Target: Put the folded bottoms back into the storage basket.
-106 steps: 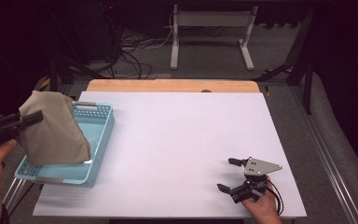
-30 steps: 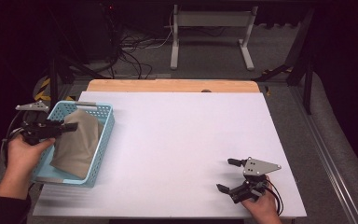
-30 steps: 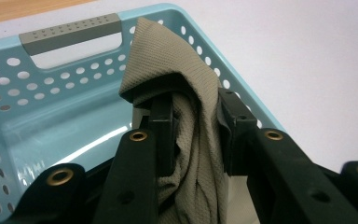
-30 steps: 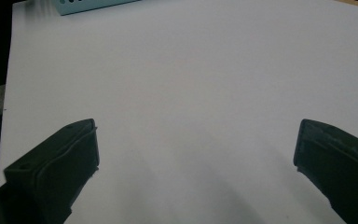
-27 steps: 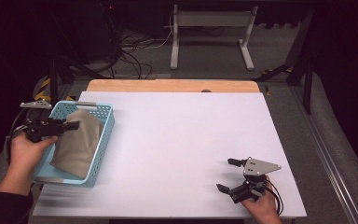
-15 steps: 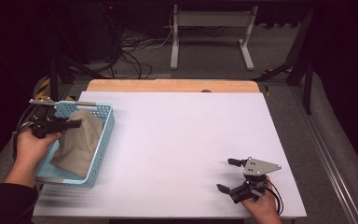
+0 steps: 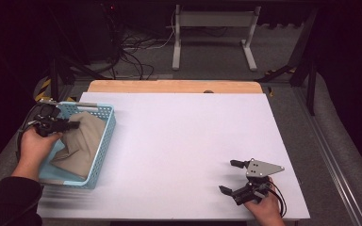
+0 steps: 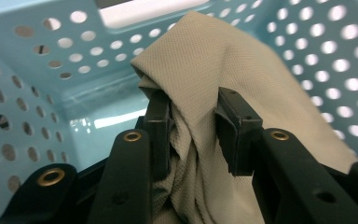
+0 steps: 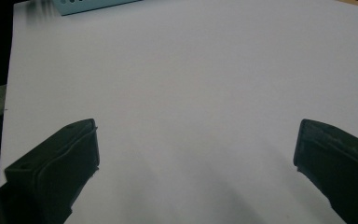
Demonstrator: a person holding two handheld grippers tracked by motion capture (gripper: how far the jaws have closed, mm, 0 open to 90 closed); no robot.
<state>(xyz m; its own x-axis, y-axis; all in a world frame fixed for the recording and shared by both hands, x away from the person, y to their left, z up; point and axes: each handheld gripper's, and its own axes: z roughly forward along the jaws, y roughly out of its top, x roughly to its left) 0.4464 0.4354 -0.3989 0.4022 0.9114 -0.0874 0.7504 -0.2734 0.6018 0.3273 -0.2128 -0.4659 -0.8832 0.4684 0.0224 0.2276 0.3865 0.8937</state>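
A beige cloth [image 7: 82, 141] lies crumpled in a light blue perforated basket [image 7: 104, 141] at the table's left edge. My left gripper [image 7: 68, 125] reaches level over the basket's left rim, held in a hand. In the left gripper view its jaws [image 8: 193, 107] are closed on a bunched fold of the cloth [image 8: 242, 60], low inside the basket [image 8: 28, 93]. My right gripper [image 7: 230, 176] rests at the table's front right, jaws wide apart. The right gripper view shows nothing between its jaws [image 9: 196, 149] but bare white tabletop.
The white tabletop [image 7: 184, 141] stretches between basket and right gripper, with a wooden strip [image 7: 169, 86] along its far edge. Beyond it are cables and a metal stand on the floor. A corner of the basket [image 9: 88, 4] shows far off in the right gripper view.
The left hand has lowered the cloth from above the basket down into it, and has edged toward the basket's far end. The right gripper has stayed put.
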